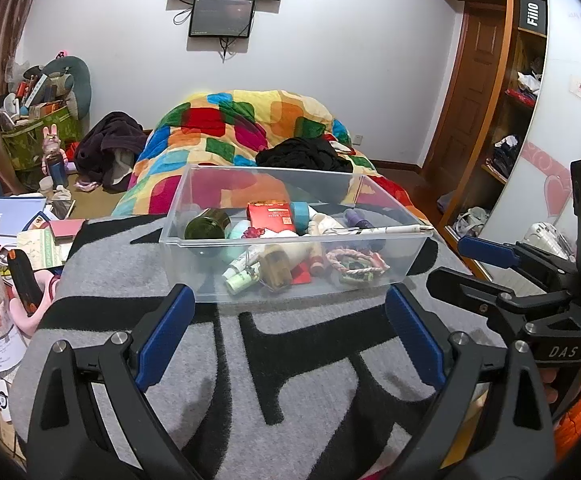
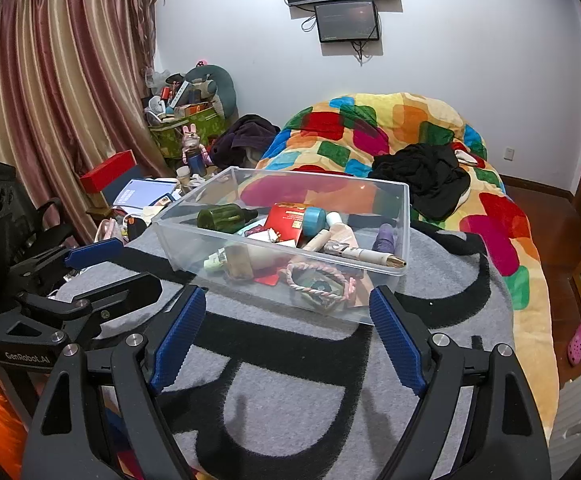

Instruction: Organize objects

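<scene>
A clear plastic bin (image 1: 186, 264) (image 2: 178, 246) rests on a grey-and-black blanket (image 1: 290, 344) (image 2: 290, 396) on the bed. Inside it lie a dark green bottle (image 1: 206, 224) (image 2: 222, 218), a red box (image 1: 270, 216) (image 2: 288, 220), a white pen (image 1: 386, 230) (image 2: 370, 255), a braided pink pouch (image 1: 356, 266) (image 2: 318, 282) and several small tubes. My left gripper (image 1: 289, 290) (image 2: 138, 264) hovers just short of the bin's near wall, open and empty. My right gripper (image 2: 287, 294) (image 1: 446, 262) stands beside it on the right, also open with nothing between its blue pads.
Behind the bin lies a colourful patchwork quilt (image 1: 242, 120) with a black garment (image 1: 302, 154) on it. Books, papers and boxes (image 1: 10, 216) crowd the left side by the curtains (image 2: 50, 80). A wooden wardrobe (image 1: 510, 120) stands at the right; a pink slipper (image 2: 578, 342) is on the floor.
</scene>
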Tool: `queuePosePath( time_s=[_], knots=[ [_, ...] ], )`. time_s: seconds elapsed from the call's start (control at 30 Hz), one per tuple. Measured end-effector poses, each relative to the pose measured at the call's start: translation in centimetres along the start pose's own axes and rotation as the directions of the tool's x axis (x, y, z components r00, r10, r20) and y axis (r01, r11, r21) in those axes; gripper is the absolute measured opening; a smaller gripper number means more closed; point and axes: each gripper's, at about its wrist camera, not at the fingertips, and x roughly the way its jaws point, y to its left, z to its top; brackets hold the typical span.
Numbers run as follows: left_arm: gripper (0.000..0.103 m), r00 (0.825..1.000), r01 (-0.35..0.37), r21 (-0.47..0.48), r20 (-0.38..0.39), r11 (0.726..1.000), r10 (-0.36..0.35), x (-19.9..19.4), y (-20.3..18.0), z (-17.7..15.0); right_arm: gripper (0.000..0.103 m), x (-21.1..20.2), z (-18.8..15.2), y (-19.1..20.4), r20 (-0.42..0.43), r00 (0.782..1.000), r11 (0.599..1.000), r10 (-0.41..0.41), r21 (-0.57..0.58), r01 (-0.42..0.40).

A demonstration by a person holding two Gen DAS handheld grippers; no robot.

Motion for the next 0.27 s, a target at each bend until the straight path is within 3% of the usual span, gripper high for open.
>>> queuePosePath(
  time_s=[0.27],
  knots=[
    [0.099,1.000,0.001,0.012,0.006,1.000,-0.001,-0.23,-0.36,-0.11,0.082,0.06,-0.03,-0.13,-0.005,1.000,1.000,-0.001,0.006,0.001]
  ],
)
